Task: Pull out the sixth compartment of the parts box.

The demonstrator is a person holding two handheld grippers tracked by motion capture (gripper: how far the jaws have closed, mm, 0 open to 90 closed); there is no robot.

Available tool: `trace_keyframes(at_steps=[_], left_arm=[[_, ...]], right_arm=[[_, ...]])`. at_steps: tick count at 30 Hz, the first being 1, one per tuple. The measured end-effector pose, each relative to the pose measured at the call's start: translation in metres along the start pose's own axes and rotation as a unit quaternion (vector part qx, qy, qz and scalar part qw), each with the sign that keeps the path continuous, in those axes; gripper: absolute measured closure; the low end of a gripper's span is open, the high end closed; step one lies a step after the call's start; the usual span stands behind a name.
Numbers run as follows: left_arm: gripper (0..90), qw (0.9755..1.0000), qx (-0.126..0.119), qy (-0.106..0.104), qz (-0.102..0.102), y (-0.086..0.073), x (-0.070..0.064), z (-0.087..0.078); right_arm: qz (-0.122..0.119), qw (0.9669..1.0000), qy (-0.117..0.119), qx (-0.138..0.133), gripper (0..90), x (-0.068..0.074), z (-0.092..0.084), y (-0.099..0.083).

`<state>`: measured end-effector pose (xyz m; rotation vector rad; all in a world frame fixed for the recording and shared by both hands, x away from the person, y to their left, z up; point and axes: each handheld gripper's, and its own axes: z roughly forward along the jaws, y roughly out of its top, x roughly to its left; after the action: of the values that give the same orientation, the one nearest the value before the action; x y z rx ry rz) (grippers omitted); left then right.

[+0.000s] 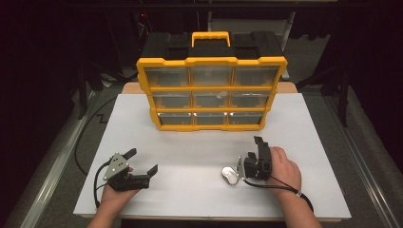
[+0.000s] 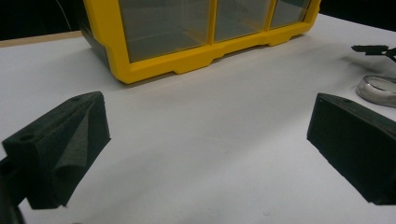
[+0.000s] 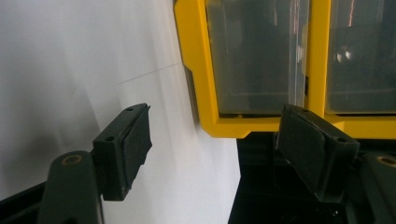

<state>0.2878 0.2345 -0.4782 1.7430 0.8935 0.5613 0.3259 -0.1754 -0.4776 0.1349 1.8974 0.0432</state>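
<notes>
My left gripper rests near the front left corner of the white desk, its jaws spread wide with nothing between them; in the left gripper view only bare desk lies between the two black pads.

Back along the far edge, at its middle, stands the yellow drawer box, upright, three rows of three clear drawers facing me, a yellow handle on top.

Right of centre, towards the front edge, a small shiny metal ring lies flat on the desk. It sits just beside the body of my right gripper, on its left; whether they touch I cannot quite tell.

My right gripper is turned on its side, one jaw pointing at the box. In the right gripper view its jaws stand apart with nothing between them, the box's corner beyond.
</notes>
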Motion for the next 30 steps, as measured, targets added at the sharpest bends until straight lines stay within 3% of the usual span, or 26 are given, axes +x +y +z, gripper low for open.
trace_keyframes(at_steps=[7,15,17,19,30], left_arm=[[0.4,1.0,0.003,-0.006,0.002,0.0,-0.002,0.001],[0.4,1.0,-0.005,-0.007,0.001,0.0,-0.001,0.001],[0.4,0.9999,-0.005,-0.009,0.002,0.0,-0.001,0.0],[0.4,0.9999,-0.006,-0.009,0.003,0.0,-0.002,0.001],[0.4,0.9998,-0.01,-0.013,0.007,0.0,-0.004,0.0]], right_arm=[[0.001,0.9999,-0.01,-0.002,32.6,-0.004,0.004,0.004],[0.003,0.9996,-0.026,-0.011,36.8,-0.018,0.003,0.008],[0.015,0.9992,-0.035,-0.011,37.8,-0.019,0.003,0.009],[0.003,0.9993,-0.037,-0.011,39.3,-0.025,0.002,0.011],[0.009,0.9981,-0.059,-0.017,42.8,-0.04,0.001,0.016]])
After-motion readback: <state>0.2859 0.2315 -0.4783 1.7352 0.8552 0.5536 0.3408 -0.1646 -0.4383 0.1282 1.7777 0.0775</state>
